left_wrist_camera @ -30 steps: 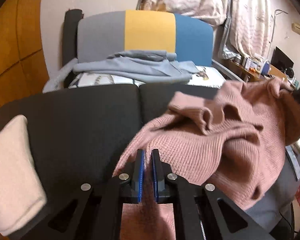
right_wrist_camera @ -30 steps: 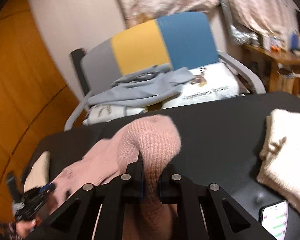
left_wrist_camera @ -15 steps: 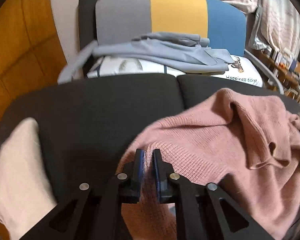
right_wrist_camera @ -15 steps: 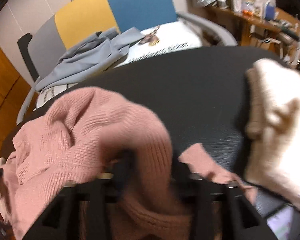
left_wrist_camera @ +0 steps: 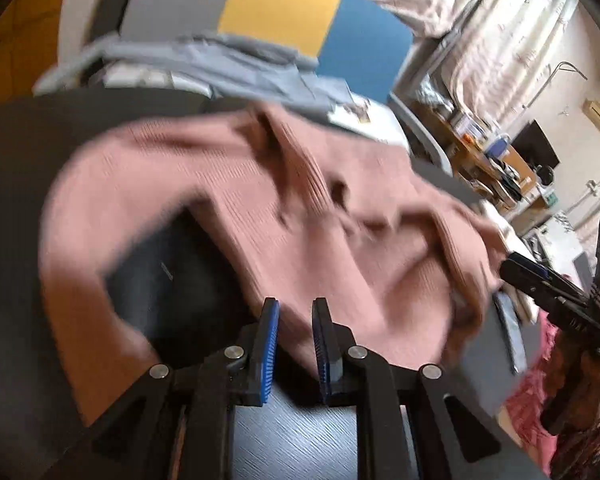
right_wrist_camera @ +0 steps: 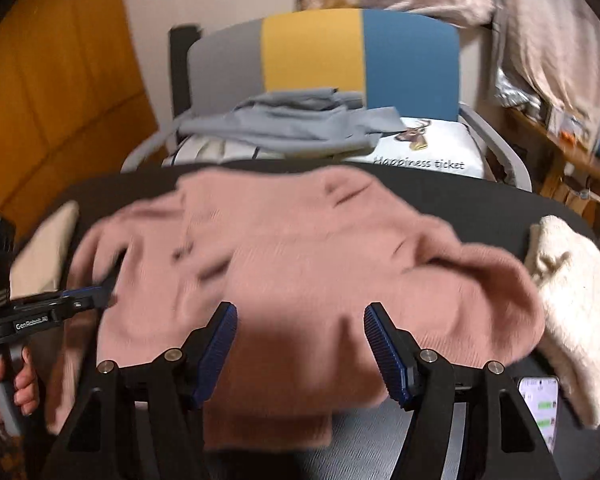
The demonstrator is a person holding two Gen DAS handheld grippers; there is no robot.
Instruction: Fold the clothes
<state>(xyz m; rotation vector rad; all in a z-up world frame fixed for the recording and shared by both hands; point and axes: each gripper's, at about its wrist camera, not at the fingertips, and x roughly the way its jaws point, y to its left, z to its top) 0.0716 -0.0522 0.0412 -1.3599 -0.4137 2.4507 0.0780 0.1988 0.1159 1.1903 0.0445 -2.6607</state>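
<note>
The pink ribbed knit sweater [right_wrist_camera: 300,248] lies crumpled on the black table [right_wrist_camera: 480,200], its long axis running left to right across my front. My right tool [right_wrist_camera: 300,344] hangs spread wide and empty over its near hem. My left tool [left_wrist_camera: 294,340] is parted narrowly, gripping nothing, at the sweater's left edge. Cream folded knits [right_wrist_camera: 572,300] flank it; the right tool looks nearer the hem's middle.
</note>
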